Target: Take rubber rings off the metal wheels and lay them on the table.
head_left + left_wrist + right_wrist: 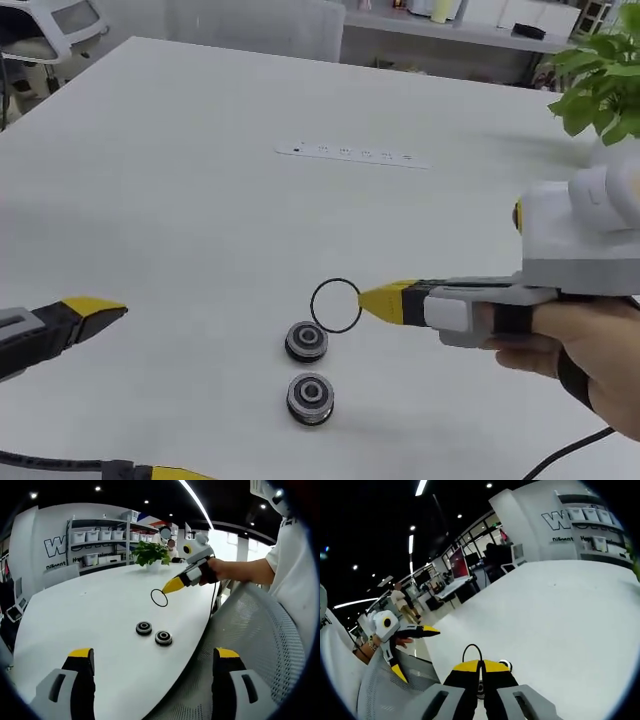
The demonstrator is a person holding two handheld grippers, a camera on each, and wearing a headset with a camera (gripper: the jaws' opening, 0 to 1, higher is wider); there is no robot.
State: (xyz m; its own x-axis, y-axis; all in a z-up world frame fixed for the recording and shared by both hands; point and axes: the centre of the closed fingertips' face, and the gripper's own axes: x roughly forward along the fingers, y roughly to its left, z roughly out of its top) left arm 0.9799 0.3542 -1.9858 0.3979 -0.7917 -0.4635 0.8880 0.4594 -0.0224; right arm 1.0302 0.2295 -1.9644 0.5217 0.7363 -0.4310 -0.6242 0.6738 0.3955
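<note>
Our right gripper (366,302), its yellow jaws pinched together on the edge of a black rubber ring (313,300), holds the loop out just beyond the farther of 2 metal wheels (306,341). In the right gripper view the ring stands up past the closed tips, a grip on 1 point of the rim that lets the rest hang free for laying flat. Whether its lower edge touches the white table (200,200) we cannot tell.

The nearer wheel (310,395) sits close behind the first, both upright on their faces near the table's front edge. Both show dark bands around the rim, so we judge there may be more rubber to strip, though the detail is too small to be sure.

Our left gripper (153,654) waits well to the side with its jaws spread wide and nothing between them, likely kept ready to steady a wheel. A power strip (350,153) and a potted plant (600,90) lie far off.
</note>
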